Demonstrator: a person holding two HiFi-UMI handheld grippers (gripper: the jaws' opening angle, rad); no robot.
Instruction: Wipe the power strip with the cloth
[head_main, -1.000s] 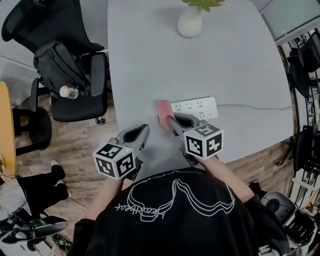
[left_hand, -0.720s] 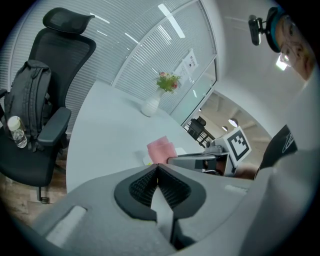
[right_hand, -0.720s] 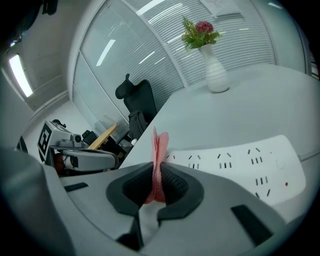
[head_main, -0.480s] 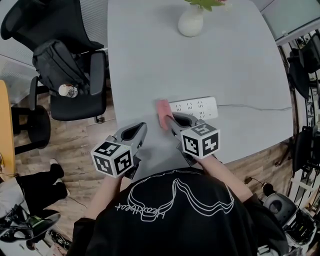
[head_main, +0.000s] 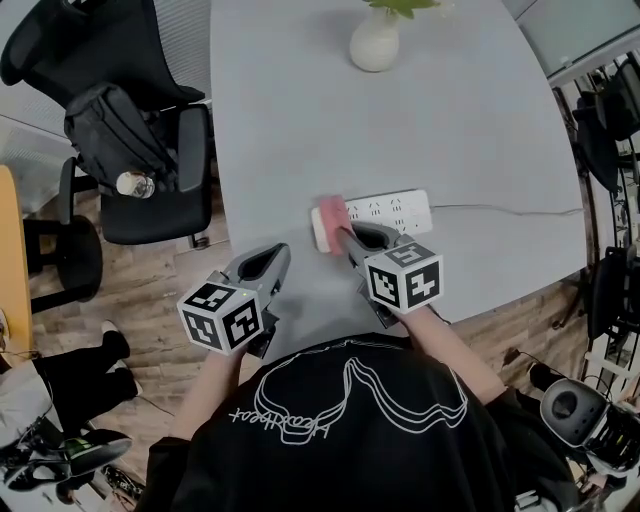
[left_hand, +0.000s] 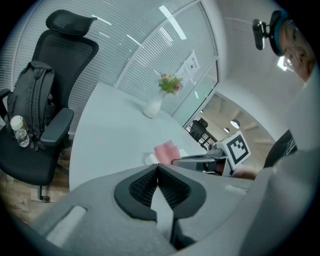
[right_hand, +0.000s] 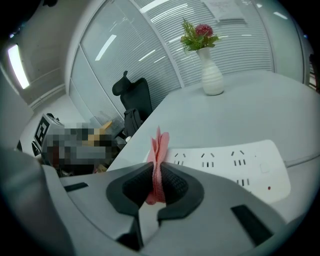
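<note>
A white power strip (head_main: 390, 212) lies on the grey table (head_main: 300, 120), its cable running off to the right. My right gripper (head_main: 345, 238) is shut on a folded pink cloth (head_main: 331, 213), which rests over the strip's left end. In the right gripper view the cloth (right_hand: 159, 165) stands pinched between the jaws, with the power strip (right_hand: 235, 162) stretching right past them. My left gripper (head_main: 260, 268) hovers at the table's near edge, left of the strip, shut with nothing in it. In the left gripper view the pink cloth (left_hand: 167, 151) shows beyond the closed jaws.
A white vase (head_main: 376, 42) with a plant stands at the far side of the table. A black office chair (head_main: 150, 150) carrying a backpack and a bottle stands left of the table. Wooden floor lies below the table's near edge.
My right gripper has carried the pink cloth a little to the right, so it now lies over the strip's left end. The left gripper has barely shifted.
</note>
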